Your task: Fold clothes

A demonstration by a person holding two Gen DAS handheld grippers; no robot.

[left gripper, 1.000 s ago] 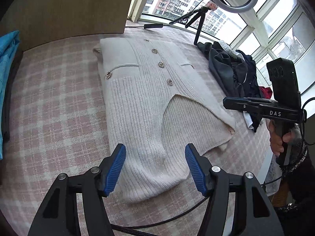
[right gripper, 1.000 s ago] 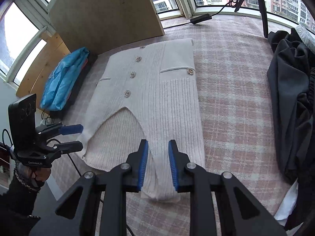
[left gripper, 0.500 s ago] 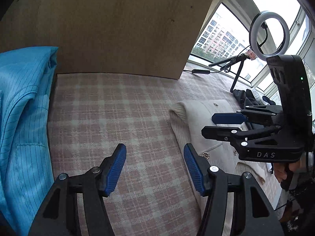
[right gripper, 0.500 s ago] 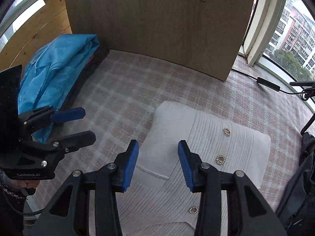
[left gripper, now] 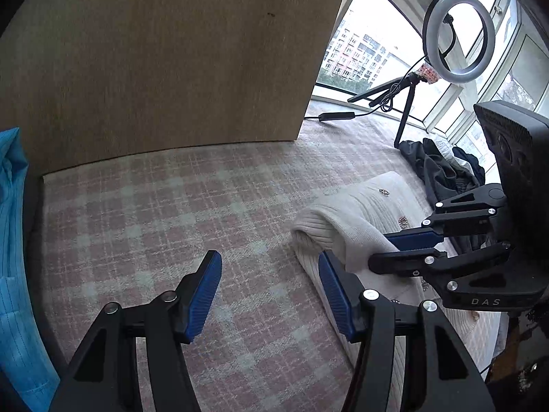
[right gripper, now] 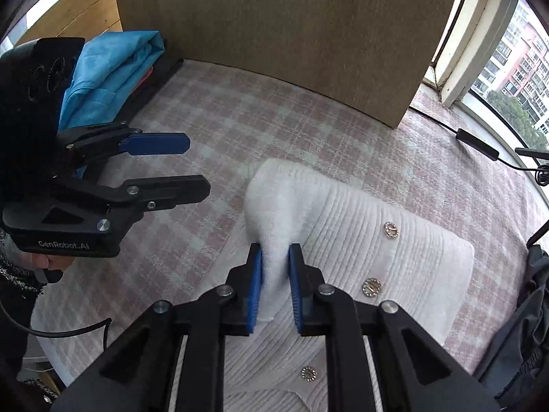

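Cardigan (right gripper: 360,240), cream ribbed knit, metal buttons (right gripper: 391,230) down the front: I find it lying on the pink plaid bed cover (right gripper: 274,120), toward the right side of the surface, with its upper corner raised off the cover.

Right gripper (right gripper: 275,288): I see its 2 blue pads closing on a gathered fold of the cardigan's upper left corner; the knit fills the gap between them and is pinched there. The left wrist view shows the same grip from the side, cloth drawn up over the fingers.

Left gripper (left gripper: 267,295): I see it spread, jaws closing, nothing between them but bare plaid cover. Its right pad (left gripper: 334,298) sits just beside the cardigan's edge; I cannot tell whether it touches. In the right wrist view it hangs apart from the cardigan, to the left.

Hand (right gripper: 51,262): partly visible under the left gripper's handle, dark sleeve with a speckled cuff.

Wooden panel (left gripper: 154,51): stands upright at the far edge of the cover.

Blue garment (right gripper: 113,68): folded, lying at the far left beside the panel.

Dark clothes (left gripper: 442,168): 1 heap at the right, just beyond the cardigan.

Ring light (left gripper: 459,36): on a small tripod near the window, behind the heap.
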